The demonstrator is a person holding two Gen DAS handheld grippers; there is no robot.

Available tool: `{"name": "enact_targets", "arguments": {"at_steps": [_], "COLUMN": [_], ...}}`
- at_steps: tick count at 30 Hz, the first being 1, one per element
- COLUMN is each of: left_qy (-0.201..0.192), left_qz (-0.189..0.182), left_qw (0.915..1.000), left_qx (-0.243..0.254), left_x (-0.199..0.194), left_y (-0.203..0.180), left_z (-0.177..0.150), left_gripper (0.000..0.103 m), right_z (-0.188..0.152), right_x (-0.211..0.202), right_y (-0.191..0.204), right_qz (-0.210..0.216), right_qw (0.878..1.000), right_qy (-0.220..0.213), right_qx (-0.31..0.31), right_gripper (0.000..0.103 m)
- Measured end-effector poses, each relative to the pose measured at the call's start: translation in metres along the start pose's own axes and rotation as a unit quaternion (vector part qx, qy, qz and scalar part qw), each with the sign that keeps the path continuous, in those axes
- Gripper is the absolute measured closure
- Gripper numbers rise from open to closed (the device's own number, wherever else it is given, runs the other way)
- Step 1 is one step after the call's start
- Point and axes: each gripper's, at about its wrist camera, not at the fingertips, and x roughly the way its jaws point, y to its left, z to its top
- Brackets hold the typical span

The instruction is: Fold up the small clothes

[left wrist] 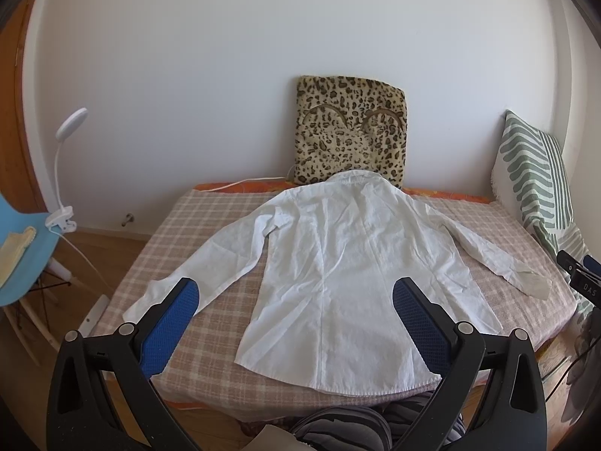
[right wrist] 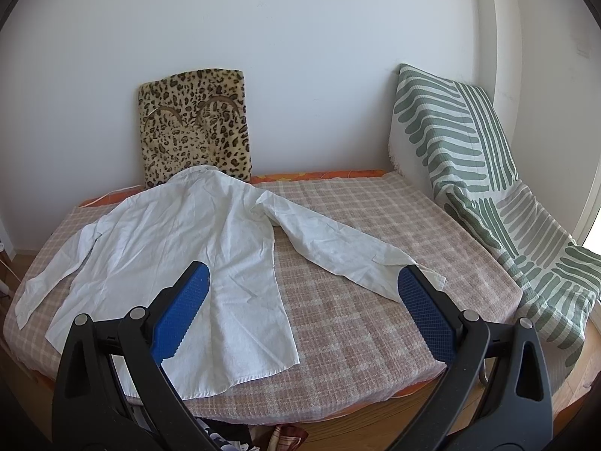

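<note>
A small white long-sleeved shirt (left wrist: 330, 278) lies flat, back side up, on a checked pink blanket (left wrist: 210, 360); its collar points at the far wall and both sleeves are spread out. My left gripper (left wrist: 296, 289) hangs open above the shirt's lower half, its blue pads (left wrist: 169, 330) wide apart with nothing between them. In the right wrist view the same shirt (right wrist: 180, 248) is at the left, its right sleeve (right wrist: 349, 251) stretching toward the right. My right gripper (right wrist: 304, 278) is open too, above the blanket (right wrist: 357, 338) between the shirt's body and the sleeve cuff.
A leopard-print cushion (left wrist: 351, 133) leans on the white wall behind the collar. A green-and-white striped pillow (right wrist: 469, 158) lies along the right side. A blue chair (left wrist: 22, 248) and a clip-on white lamp (left wrist: 65, 173) stand at left on the wooden floor. A person's striped legs (left wrist: 360, 421) show below.
</note>
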Motion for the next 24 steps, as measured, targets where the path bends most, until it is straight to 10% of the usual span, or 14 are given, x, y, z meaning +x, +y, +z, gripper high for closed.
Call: {"name": "enact_targets", "arguments": {"at_steps": [24], "left_qy": [-0.001], "left_qz": [0.000], "left_qw": [1.0000], "left_qx": [0.001], "left_x": [-0.0009], "left_y": [-0.0022], "left_z": [-0.0002], "left_gripper": [0.000], "right_z": [-0.0024], "right_x": [0.0020], "right_y": [0.0023], "right_qz": [0.000], "right_qw": [1.000], "right_qy": [0.001], "right_qx": [0.001], "right_gripper": [0.001]}}
